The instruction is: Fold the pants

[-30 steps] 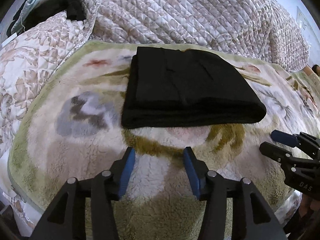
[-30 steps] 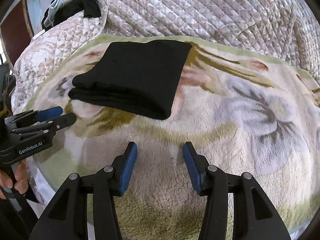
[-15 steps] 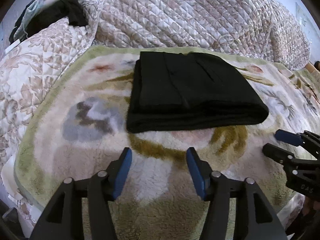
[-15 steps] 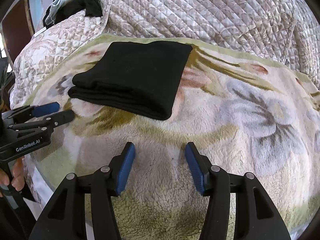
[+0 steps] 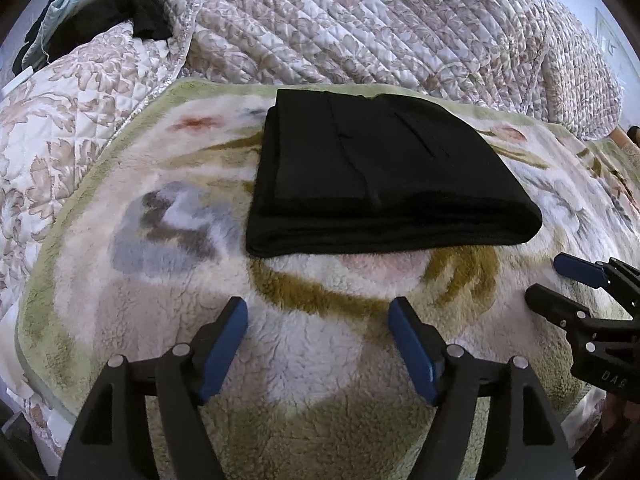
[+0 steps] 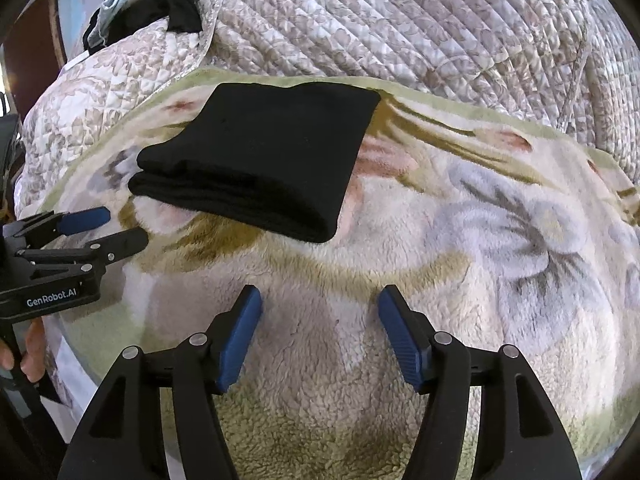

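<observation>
Black pants lie folded into a compact, thick rectangle on the fleecy floral blanket, ahead of both claws and touched by neither. The left gripper hovers over bare fleece with the bundle's near layered edge just beyond its fingertips; its jaws are opening and nothing sits between the blue pads. The right gripper hangs beside it, the bundle ahead and to its left with the rounded fold corner nearest; its jaws are also opening, empty. Each claw shows at the edge of the other's view, side by side and apart. Beyond the pants a quilted floral bedspread rises, and a heap of dark and pale clothes sits at the far left. Judging by the tidy stack and both claws clear of it, the folding looks finished or nearly so. If anything remains, it calls for a light squaring of the near edge, or lifting the bundle from both ends without letting the layers slide.
</observation>
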`<state>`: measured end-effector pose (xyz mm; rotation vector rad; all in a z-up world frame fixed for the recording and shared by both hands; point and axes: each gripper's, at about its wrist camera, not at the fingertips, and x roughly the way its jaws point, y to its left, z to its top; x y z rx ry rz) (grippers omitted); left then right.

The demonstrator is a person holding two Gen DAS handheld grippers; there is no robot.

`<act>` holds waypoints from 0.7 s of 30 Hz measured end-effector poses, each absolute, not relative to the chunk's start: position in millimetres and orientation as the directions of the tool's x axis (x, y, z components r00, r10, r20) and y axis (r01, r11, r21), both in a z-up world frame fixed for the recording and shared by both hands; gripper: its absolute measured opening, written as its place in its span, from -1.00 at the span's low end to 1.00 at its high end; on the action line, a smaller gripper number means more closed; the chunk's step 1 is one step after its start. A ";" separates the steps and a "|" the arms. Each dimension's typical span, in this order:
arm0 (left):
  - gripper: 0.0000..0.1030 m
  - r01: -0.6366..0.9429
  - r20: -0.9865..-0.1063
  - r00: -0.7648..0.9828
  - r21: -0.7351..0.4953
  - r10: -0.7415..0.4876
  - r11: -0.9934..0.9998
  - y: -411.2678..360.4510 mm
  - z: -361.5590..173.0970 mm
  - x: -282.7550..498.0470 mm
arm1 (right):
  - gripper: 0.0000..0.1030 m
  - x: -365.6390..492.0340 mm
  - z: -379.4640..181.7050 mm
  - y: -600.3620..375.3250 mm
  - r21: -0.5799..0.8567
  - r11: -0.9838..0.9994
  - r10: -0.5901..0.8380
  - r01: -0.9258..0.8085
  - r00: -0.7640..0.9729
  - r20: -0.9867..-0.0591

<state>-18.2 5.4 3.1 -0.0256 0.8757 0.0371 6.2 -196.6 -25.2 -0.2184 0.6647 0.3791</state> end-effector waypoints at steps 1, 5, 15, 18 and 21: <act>0.48 -0.043 -0.768 0.640 -0.005 0.023 0.999 5.4 3.1 -18.2 | 0.22 6.4 -25.3 -196.3 -0.076 0.909 0.272 -0.410 0.722 -0.636; 0.49 -0.037 -0.768 0.640 0.007 0.029 0.999 4.0 1.6 -17.2 | 0.22 5.6 -25.6 -194.5 -0.094 0.907 0.265 -0.411 0.728 -0.632; 0.50 -0.037 -0.772 0.635 0.010 0.032 0.999 4.8 1.0 -16.4 | 0.23 5.6 -25.8 -195.5 -0.099 0.905 0.265 -0.413 0.730 -0.630; 0.51 -0.038 -0.776 0.630 0.010 0.032 0.999 5.2 0.9 -15.4 | 0.24 5.5 -25.9 -195.5 -0.098 0.905 0.265 -0.413 0.730 -0.630; 0.51 -0.038 -0.778 0.627 0.016 0.036 0.999 4.8 0.8 -14.9 | 0.25 5.3 -26.0 -195.0 -0.097 0.906 0.265 -0.412 0.730 -0.630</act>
